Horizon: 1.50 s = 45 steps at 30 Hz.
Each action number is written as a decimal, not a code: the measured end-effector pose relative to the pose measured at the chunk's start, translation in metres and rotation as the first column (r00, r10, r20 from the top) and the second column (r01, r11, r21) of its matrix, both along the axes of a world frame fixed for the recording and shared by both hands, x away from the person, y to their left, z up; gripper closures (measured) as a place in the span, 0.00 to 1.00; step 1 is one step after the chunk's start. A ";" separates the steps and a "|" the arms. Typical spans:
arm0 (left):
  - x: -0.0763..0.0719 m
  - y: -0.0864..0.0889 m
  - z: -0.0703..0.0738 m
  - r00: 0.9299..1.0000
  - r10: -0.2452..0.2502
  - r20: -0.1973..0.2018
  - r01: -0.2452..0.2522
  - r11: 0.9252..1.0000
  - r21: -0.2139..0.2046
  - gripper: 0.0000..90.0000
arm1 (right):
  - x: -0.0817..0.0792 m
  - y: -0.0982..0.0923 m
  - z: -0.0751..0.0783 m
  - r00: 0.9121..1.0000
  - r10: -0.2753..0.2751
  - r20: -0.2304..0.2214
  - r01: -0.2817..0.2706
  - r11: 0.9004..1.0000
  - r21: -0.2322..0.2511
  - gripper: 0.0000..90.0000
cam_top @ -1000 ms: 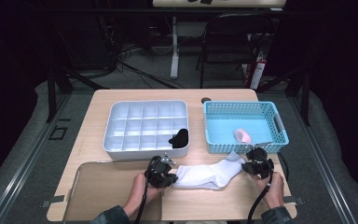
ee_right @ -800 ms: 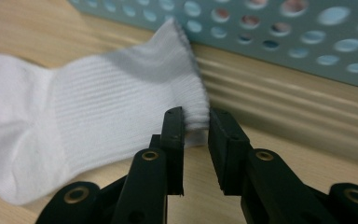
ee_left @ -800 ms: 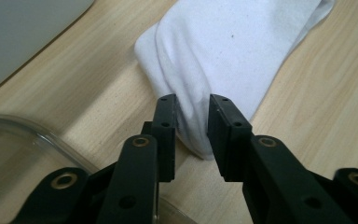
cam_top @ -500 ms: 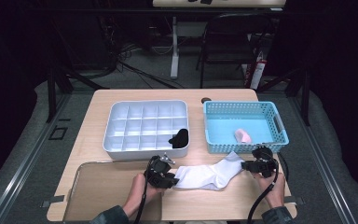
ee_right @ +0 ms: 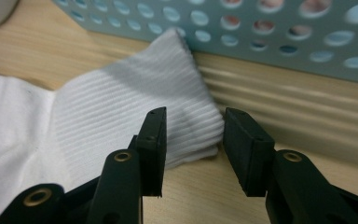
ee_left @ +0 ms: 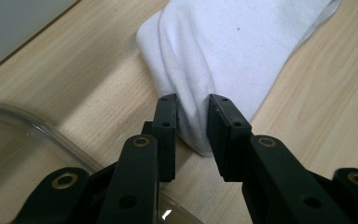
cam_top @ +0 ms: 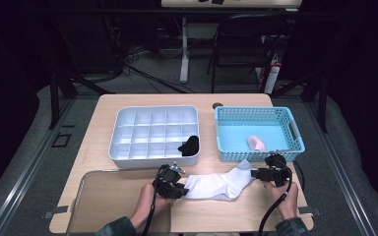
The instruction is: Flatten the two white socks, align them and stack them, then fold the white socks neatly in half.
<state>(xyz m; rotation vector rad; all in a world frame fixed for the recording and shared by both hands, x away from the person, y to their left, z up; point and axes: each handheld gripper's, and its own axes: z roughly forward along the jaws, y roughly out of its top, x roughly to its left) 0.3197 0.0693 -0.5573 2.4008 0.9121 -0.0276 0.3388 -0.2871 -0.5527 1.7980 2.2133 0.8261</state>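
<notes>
A white sock (cam_top: 219,186) lies flat on the wooden table between my two grippers. My left gripper (cam_top: 181,189) is at its left end. In the left gripper view a raised fold of the sock (ee_left: 233,46) fills the narrow gap of my left gripper (ee_left: 193,105) and touches both pads; those jaws have just been closing. My right gripper (cam_top: 257,173) is at the ribbed cuff (ee_right: 121,102). The jaws of my right gripper (ee_right: 195,116) have just been opening. The cuff's corner lies between them, and a gap shows at the right pad.
A white compartment tray (cam_top: 152,160) with a black item (cam_top: 189,145) in one cell stands behind the sock. The blue perforated basket (cam_top: 256,110) holding a pink item (cam_top: 257,143) rises just beyond the cuff (ee_right: 284,42). A clear tray (cam_top: 108,196) lies at front left.
The right gripper has let go of the cuff, which now rests slack on the table nearer the basket. The sock is less stretched. The left hand has stayed in place.
</notes>
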 end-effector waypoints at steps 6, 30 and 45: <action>0.000 0.000 0.000 1.000 -0.001 -0.004 0.001 1.000 0.004 0.83 | 0.000 0.007 -0.004 1.000 0.012 -0.006 -0.013 0.999 -0.041 0.69; 0.001 -0.002 -0.002 1.000 -0.014 -0.003 0.014 1.000 -0.016 0.87 | -0.008 -0.011 0.004 1.000 0.002 -0.020 -0.001 0.998 0.065 0.87; 0.001 -0.003 -0.001 1.000 -0.012 0.000 0.012 0.999 -0.032 0.88 | -0.025 -0.001 0.033 0.998 0.041 0.046 -0.046 0.995 0.094 0.87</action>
